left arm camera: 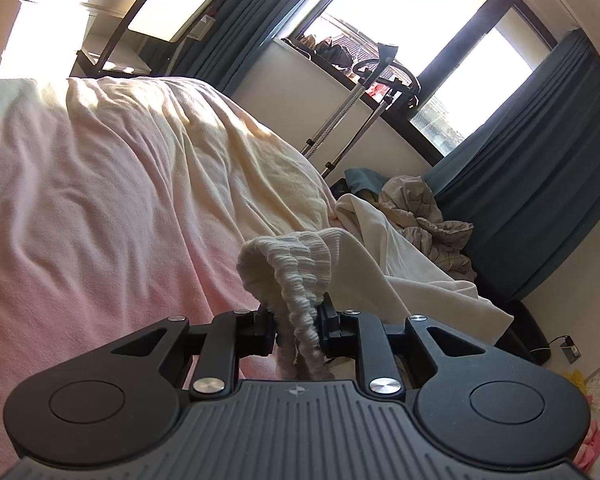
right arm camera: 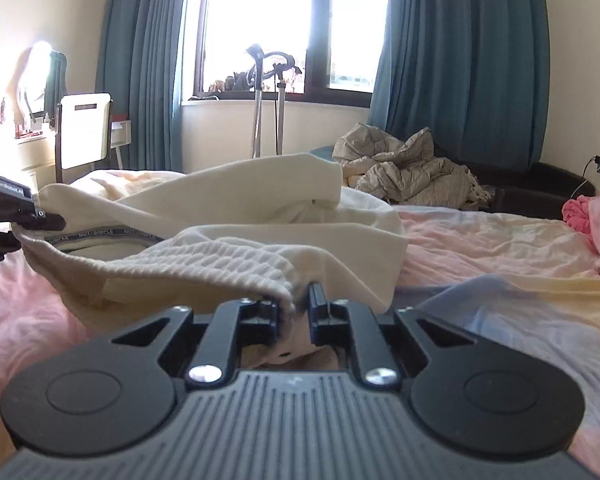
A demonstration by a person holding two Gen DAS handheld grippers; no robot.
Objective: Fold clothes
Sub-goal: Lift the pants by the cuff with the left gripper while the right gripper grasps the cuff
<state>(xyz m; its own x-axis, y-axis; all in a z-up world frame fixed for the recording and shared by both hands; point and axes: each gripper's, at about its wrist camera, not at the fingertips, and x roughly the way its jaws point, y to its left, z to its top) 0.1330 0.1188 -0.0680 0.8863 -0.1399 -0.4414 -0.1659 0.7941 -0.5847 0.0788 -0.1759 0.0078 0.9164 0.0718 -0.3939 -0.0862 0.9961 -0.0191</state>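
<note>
Two tools, both clenched on the ribbed waistband of one cream garment (right arm camera: 260, 208): my left tool (left arm camera: 298, 326) pinches a bunched stretch of the band, and my right tool (right arm camera: 294, 310) bites the band's other end. No earlier view backs up anything more about the jaws. The garment lies on the bed (right arm camera: 480, 248), its band lifted between my two grips while the rest sprawls away from me toward the window. I judge the folding barely begun: no crease is laid yet, and the cloth is rumpled, so spreading, smoothing and every fold remain. The waistband runs side to side between my hands; the long axis stretches away from it, toward the far edge of the bed.
</note>
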